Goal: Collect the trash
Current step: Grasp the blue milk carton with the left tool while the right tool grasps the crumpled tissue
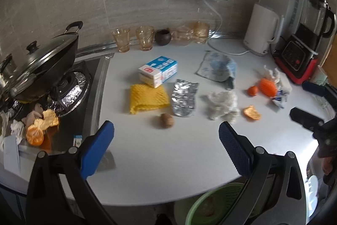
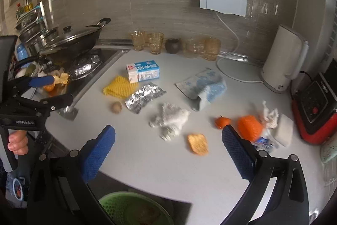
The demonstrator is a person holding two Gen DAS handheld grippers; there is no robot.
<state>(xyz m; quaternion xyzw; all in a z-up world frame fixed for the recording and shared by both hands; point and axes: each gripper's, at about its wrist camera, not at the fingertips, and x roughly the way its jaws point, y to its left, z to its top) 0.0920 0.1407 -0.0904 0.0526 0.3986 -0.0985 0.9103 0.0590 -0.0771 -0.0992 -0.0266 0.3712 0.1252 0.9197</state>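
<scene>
Trash lies scattered on the white counter (image 1: 147,161): a milk carton (image 1: 158,72) (image 2: 143,73), a yellow foam net (image 1: 148,98) (image 2: 120,86), a foil wrapper (image 1: 184,97) (image 2: 144,97), a walnut (image 1: 167,120) (image 2: 116,107), crumpled tissue (image 1: 222,104) (image 2: 170,119), orange peel (image 1: 251,113) (image 2: 198,143), a blue-white bag (image 1: 217,69) (image 2: 204,88) and an orange foam net (image 1: 267,86) (image 2: 249,127). My left gripper (image 1: 166,130) (image 2: 62,89) hangs open just short of the walnut. My right gripper (image 2: 168,130) (image 1: 298,98) is open and empty, near the tissue and peel. A green bin (image 1: 210,204) (image 2: 126,210) sits below the counter edge.
A lidded wok (image 1: 42,64) stands on the stove at left, with mandarin peels and scraps (image 1: 42,125) beside it. Glasses (image 1: 134,37) and a dark pot line the back wall. A white kettle (image 1: 261,28) and a blender (image 1: 305,41) stand at the right.
</scene>
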